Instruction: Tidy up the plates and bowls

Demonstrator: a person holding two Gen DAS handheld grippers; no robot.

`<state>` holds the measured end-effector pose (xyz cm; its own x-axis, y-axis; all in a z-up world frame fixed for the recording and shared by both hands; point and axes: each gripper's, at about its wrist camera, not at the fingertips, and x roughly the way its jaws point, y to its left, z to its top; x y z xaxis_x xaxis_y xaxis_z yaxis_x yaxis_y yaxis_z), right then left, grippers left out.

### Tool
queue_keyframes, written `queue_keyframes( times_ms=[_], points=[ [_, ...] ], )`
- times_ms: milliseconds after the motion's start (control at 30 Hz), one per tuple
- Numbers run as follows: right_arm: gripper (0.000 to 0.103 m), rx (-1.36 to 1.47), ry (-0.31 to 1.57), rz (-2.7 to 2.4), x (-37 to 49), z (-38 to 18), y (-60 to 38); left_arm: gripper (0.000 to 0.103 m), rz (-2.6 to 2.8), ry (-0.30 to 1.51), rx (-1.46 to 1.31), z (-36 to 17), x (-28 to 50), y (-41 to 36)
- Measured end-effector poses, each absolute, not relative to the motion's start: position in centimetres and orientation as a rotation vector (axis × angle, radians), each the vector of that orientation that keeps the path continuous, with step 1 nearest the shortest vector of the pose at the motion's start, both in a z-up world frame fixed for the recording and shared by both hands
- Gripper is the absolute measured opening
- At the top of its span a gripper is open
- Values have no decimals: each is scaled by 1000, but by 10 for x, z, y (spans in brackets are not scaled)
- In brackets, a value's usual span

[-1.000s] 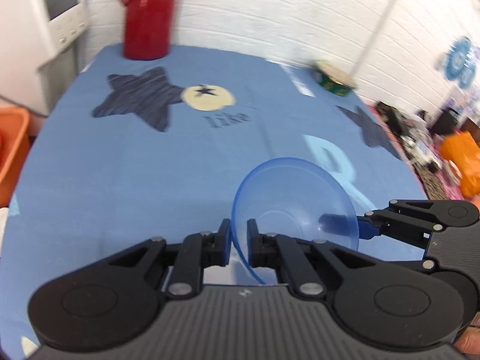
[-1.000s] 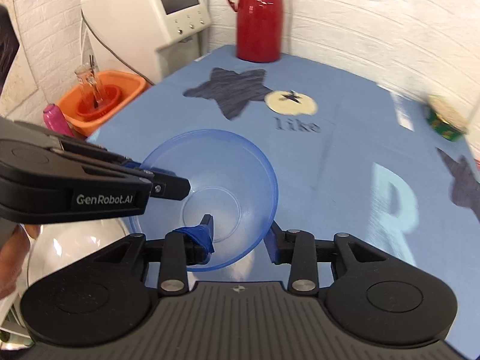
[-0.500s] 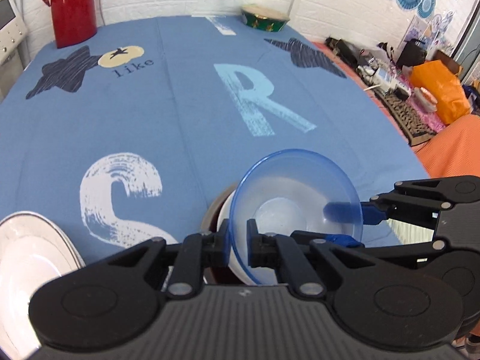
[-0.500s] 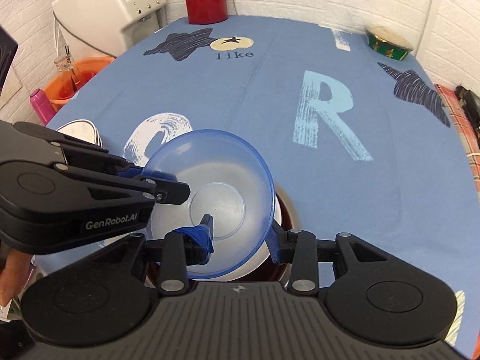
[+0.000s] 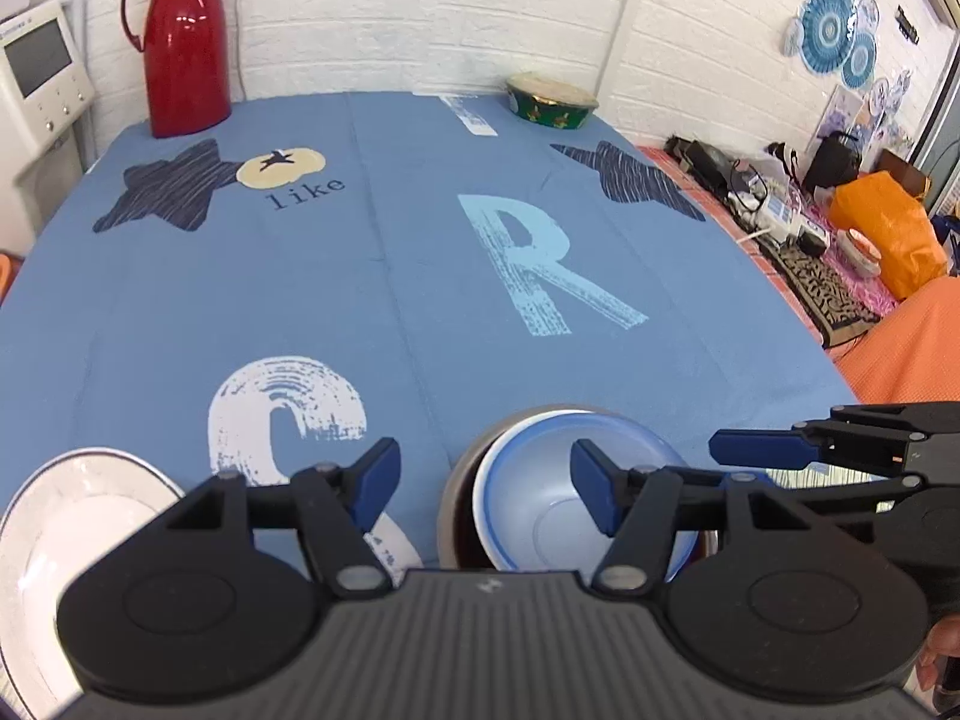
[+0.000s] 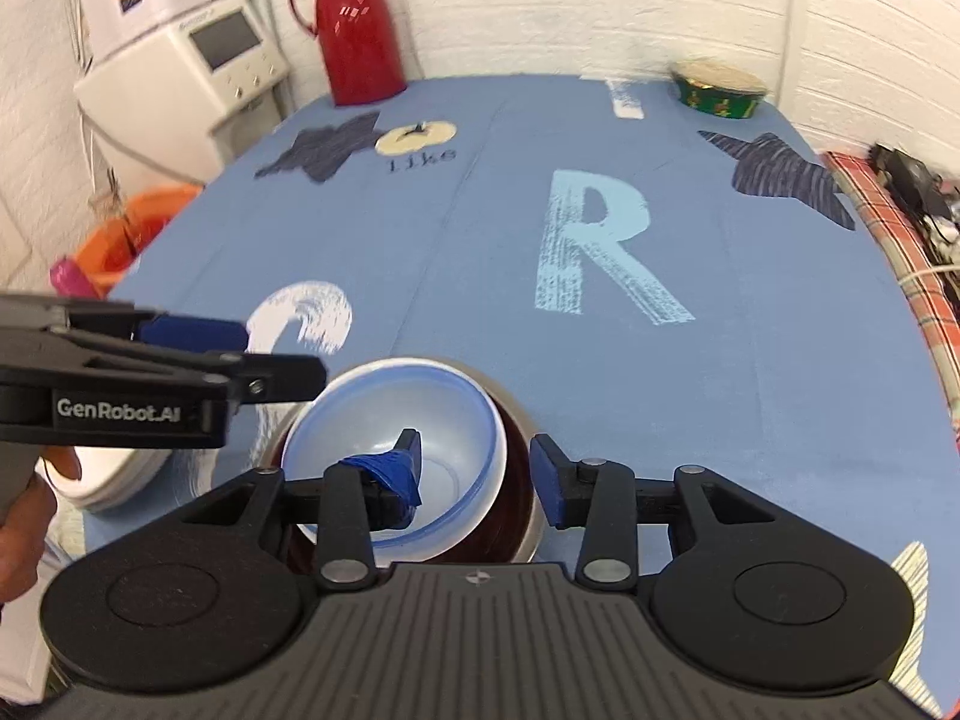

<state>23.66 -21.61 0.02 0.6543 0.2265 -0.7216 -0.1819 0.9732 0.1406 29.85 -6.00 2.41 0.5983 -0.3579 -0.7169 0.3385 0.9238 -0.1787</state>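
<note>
The blue bowl sat nested in the stack of bowls at the near edge of the table. The left gripper was spread wide, holding nothing. The right gripper was spread too, one finger inside the bowl, the other outside its rim. To my eye, the clean way out was to lift straight up, so that finger would not drag the bowl askew. A white plate lay left of the stack. A blue printed cloth covered the table; a red flask stood against white brick.
</note>
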Motion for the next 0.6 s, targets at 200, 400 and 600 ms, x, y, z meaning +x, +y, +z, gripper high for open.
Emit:
queue_keyframes(
  times_ms=[200,400,600],
  points=[
    [25,173,773,236,220,-5,-229,63,-392,813,-67,25,283,-48],
    [26,328,686,226,192,-12,-240,65,-351,742,-108,29,258,-33],
    [27,439,518,199,143,-15,-227,66,-290,682,-163,31,232,-20]
  ],
)
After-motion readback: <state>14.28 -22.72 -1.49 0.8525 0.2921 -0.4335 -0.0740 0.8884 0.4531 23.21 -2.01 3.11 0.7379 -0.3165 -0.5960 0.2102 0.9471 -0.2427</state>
